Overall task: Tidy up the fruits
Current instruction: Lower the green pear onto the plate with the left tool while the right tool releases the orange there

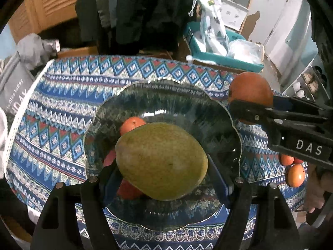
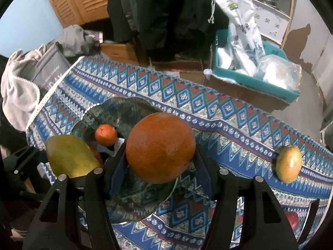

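- Done: a small orange [image 1: 132, 125] and a red fruit [image 1: 128, 189] already lie in the glass bowl [image 1: 208, 112] on the desk [image 1: 62, 95].
- Left tongs [image 1: 162, 179] pinch a mango [image 1: 161, 160] over the bowl.
- Right tongs [image 2: 160, 166] pinch a big orange [image 2: 160, 148] above its right rim.
- Left: a yellow fruit [image 2: 288, 163] far right, and others near right, on the desk.

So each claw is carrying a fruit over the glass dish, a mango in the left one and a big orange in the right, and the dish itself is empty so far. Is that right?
Not quite: the glass dish is not empty. A small orange and something red already lie in it, as the left wrist view shows. The rest holds: the left gripper carries the mango and the right gripper the big orange.
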A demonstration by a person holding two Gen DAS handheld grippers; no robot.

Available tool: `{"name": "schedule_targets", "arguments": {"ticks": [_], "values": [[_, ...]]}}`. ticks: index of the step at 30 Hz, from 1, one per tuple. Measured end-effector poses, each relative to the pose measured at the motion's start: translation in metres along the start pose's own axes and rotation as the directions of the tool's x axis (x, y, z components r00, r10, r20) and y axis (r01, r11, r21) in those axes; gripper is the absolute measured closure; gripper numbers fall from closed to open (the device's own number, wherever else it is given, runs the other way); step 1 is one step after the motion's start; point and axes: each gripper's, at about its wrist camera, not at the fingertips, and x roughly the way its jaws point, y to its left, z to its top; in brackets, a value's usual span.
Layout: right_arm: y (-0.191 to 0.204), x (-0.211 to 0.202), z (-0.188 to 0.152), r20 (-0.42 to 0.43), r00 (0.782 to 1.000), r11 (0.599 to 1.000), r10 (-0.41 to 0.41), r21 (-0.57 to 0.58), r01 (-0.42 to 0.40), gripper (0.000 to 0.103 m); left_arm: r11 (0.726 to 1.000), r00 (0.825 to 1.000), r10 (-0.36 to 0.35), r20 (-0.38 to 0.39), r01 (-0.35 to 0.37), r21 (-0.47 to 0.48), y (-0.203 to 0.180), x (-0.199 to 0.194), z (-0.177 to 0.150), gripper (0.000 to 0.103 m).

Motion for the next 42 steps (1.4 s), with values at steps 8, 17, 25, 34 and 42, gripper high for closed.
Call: {"name": "schedule_targets", "arguments": {"ticks": [8, 17, 25, 34, 42], "values": [[0.004, 0.02, -0.008, -0.05, 0.999, 1.0, 0.006, -0.019, -0.007, 0.042, 1.0, 0.999, 0.007, -0.041, -0.007, -0.015, 0.003, 0.014, -0.004, 0.025], [0.005, 0.027, -0.01, -0.073, 0.997, 0.999, 0.029, -0.021, -0.031, 0.041, 1.0, 0.998, 0.018, -0.055, -0.017, 0.01, -0.003, 0.016, -0.005, 0.025], [0.003, 0.025, -0.008, -0.06, 0.997, 0.999, 0.043, 0.0, -0.043, 0.039, 1.0, 1.0, 0.004, -0.028, -0.003, 0.007, -0.004, 0.005, -0.001, 0.026], [0.003, -0.002, 0.006, 0.006, 0.999, 0.999, 0.052, 0.01, -0.052, 0.039, 1.0, 1.0, 0.006, -0.017, -0.006, 0.006, -0.003, -0.001, -0.001, 0.026], [0.001, -0.023, 0.004, 0.049, 0.999, 1.0, -0.008, 0.0, 0.008, 0.039, 0.999, 1.0, 0.011, 0.026, -0.012, 0.031, -0.012, -0.017, 0.004, 0.026]]}}
